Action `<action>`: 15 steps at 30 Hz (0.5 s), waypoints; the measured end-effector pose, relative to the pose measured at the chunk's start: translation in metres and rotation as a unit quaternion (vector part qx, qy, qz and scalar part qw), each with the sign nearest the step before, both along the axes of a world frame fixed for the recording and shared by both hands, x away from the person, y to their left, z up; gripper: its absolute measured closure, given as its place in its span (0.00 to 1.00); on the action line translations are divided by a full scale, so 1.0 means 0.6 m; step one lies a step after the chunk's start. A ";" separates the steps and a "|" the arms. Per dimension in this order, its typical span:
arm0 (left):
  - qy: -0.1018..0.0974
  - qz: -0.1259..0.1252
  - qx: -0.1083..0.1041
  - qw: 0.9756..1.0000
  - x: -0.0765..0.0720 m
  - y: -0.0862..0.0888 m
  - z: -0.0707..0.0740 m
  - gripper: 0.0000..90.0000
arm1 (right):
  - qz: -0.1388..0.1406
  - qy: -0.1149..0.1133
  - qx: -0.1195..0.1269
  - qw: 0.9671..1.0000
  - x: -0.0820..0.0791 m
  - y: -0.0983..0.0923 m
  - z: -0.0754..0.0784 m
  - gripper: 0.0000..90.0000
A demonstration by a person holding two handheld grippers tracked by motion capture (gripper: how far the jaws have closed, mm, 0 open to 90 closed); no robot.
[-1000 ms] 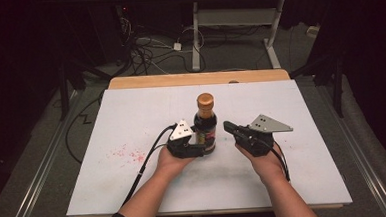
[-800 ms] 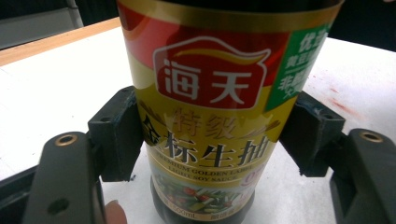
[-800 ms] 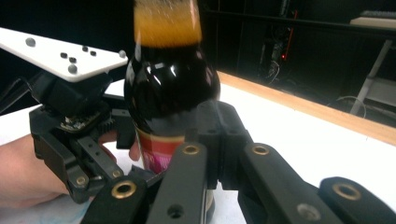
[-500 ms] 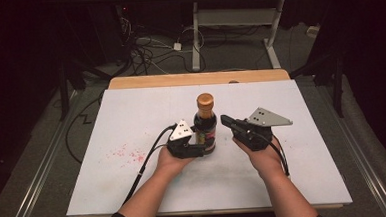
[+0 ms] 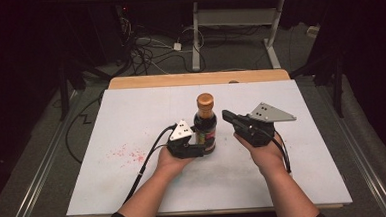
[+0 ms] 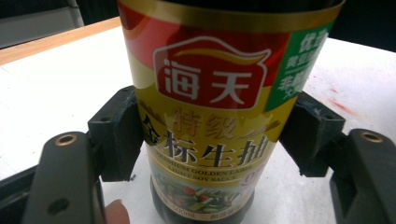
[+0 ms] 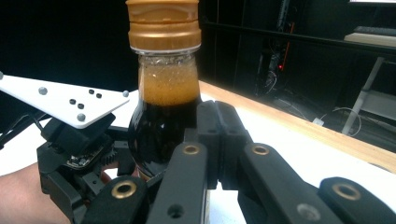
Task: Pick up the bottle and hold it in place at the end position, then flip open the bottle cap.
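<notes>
White tabletop (image 5: 131,121) bears an upright soy sauce bottle (image 5: 205,129), long axis vertical, near its middle, pinched low on its label by the left claw (image 5: 199,149), while the right claw (image 5: 227,114), pressed together and empty, hovers just right of its gold cap (image 7: 163,24).

Soy sauce bottle (image 5: 205,125) blocks centre; white board (image 5: 131,111) open around.

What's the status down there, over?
Left gripper shut on the soy sauce bottle, bottle upright on the white board. Right gripper shut, empty, beside the bottle neck. Nothing in the way.
</notes>
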State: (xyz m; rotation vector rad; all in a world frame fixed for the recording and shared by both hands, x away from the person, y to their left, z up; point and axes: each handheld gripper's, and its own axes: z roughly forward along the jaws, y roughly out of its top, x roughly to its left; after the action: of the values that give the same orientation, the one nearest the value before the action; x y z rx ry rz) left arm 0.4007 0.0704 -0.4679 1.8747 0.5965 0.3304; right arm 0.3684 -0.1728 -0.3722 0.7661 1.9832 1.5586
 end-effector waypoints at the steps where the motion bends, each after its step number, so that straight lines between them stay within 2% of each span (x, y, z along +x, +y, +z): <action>1: 0.000 0.001 0.000 1.000 0.000 0.000 0.000 0.31 | -0.001 -0.001 0.000 1.000 0.000 0.000 0.002 1.00; 7: 0.000 0.001 0.000 1.000 0.000 0.000 0.000 0.31 | 0.002 -0.001 0.008 1.000 0.003 -0.002 0.014 1.00; 15: 0.000 0.005 -0.004 1.000 -0.001 -0.001 -0.001 0.31 | 0.005 -0.002 0.004 1.000 0.002 0.003 0.020 1.00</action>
State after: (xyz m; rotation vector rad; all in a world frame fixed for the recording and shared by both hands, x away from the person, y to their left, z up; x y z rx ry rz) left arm 0.3998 0.0698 -0.4687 1.8654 0.6067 0.3332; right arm 0.3699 -0.1708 -0.3601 0.7580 1.9818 1.5738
